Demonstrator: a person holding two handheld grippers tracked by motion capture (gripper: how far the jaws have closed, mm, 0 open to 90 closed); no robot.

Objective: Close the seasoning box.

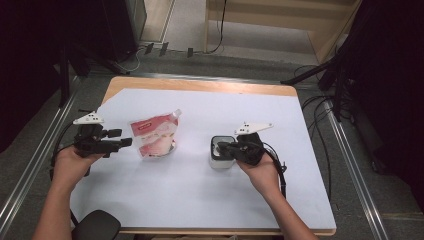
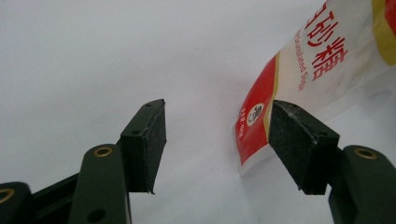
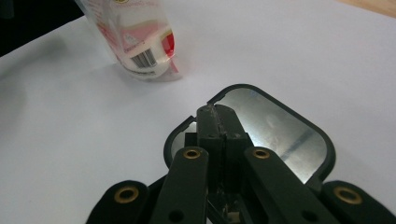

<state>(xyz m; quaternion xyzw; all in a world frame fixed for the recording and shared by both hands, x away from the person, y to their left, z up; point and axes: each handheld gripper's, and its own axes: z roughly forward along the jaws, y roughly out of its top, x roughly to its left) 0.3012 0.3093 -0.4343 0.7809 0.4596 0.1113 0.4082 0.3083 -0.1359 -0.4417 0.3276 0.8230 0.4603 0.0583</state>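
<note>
A red and white sugar pouch (image 1: 152, 136) with a corner spout stands left of the table's middle. My left gripper (image 1: 121, 138) is level beside the pouch's left side, open. In the left gripper view the pouch's lower corner (image 2: 299, 79) lies just ahead of the right pad, untouched, with bare table between the left gripper's (image 2: 217, 140) jaws. My right gripper (image 1: 220, 146) is shut above a shiny metal tin (image 1: 220, 159) with a dark rim. In the right gripper view the right gripper's (image 3: 216, 112) closed tips lie over the tin's (image 3: 275, 130) near rim; whether they pinch it I cannot tell. The pouch (image 3: 140, 37) stands beyond.
A white sheet (image 1: 200, 195) covers the wooden table (image 1: 200, 85). A black rounded object (image 1: 96, 225) sits at the front left edge. Cables (image 1: 320, 135) hang off the right side, and metal rails (image 1: 350, 165) run along the floor.
</note>
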